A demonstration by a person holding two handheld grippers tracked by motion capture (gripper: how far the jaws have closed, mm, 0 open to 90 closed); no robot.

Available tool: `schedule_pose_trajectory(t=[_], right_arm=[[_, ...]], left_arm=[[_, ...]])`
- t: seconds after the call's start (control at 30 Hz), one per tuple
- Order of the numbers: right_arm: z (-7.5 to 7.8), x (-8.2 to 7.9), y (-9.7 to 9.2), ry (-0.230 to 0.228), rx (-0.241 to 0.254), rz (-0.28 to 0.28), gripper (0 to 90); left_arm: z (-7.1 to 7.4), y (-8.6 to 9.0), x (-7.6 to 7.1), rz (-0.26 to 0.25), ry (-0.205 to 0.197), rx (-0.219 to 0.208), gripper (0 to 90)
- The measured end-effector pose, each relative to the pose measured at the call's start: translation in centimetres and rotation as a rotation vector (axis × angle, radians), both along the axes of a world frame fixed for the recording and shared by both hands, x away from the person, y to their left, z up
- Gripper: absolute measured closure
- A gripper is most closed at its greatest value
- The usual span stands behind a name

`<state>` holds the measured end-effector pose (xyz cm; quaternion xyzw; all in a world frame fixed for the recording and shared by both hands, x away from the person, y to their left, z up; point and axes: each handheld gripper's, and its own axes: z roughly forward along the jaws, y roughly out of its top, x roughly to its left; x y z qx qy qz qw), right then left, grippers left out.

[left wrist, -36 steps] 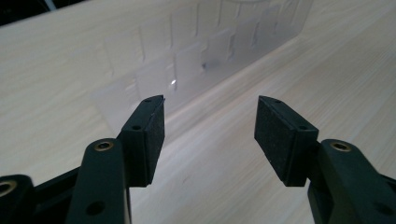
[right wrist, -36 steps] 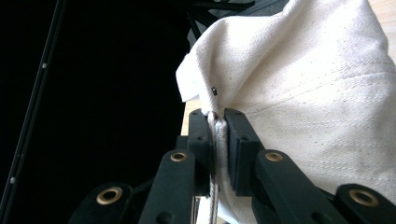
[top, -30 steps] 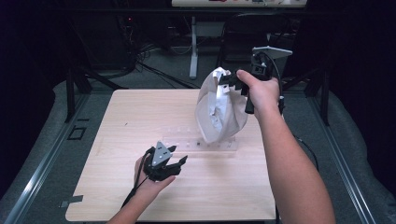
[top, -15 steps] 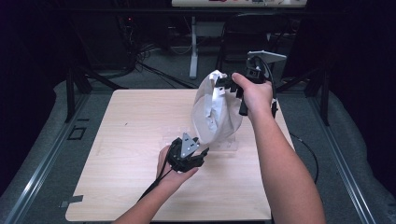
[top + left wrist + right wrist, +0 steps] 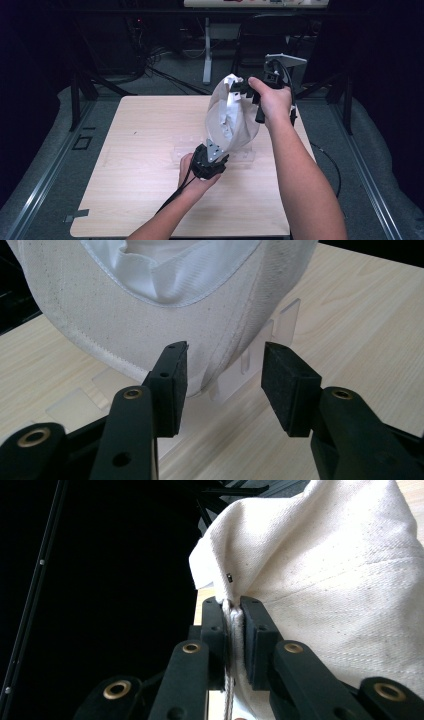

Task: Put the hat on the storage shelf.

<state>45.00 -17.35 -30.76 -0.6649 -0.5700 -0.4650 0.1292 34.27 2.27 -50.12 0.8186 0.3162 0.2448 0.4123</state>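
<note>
You held the cloth bag above the bench with your right hand-held gripper pinched on its top edge, so it hung lengthwise downward. Your left hand-held gripper, jaws spread, sat right at the bag's bottom end, nearest for a grab.

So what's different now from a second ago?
The left gripper slid forward and right across the table, up to the bottom of the white bag. Its jaws are open either side of the bag's lower edge, not gripping yet. The right gripper stayed shut on the bag's top, holding it up over the clear stand.
</note>
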Motion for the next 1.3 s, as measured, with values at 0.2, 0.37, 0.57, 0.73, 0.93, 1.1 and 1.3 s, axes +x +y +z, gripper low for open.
schedule_pose_trajectory(t=[0.2,0.37,0.57,0.73,0.93,1.1,1.3], right_arm=[[0.2,0.0,0.0,0.001,0.003,-0.005,81.7],[0.1,0.1,0.3,0.005,0.0,-0.002,81.7],[0.2,0.0,0.6,0.005,-0.004,0.01,81.6],[0.8,-0.2,0.8,-0.005,-0.011,0.013,81.6],[1.6,-0.4,1.2,-0.017,-0.023,0.017,81.5],[1.7,-0.5,1.2,-0.016,-0.033,0.021,81.5],[1.2,-0.3,1.4,-0.005,-0.037,0.024,81.5]], left_arm=[[0.0,-0.2,0.1,0.007,-0.003,0.003,62.1],[0.0,-0.1,0.3,0.012,0.01,0.007,68.0],[0.1,0.6,0.2,0.005,0.012,0.017,75.5],[0.6,1.2,-0.2,-0.018,-0.003,0.007,78.5],[1.1,2.3,-0.4,-0.056,-0.018,-0.017,81.3],[0.9,3.7,0.0,-0.062,-0.002,-0.052,83.2],[0.4,4.4,0.5,-0.08,0.043,-0.104,83.8]])
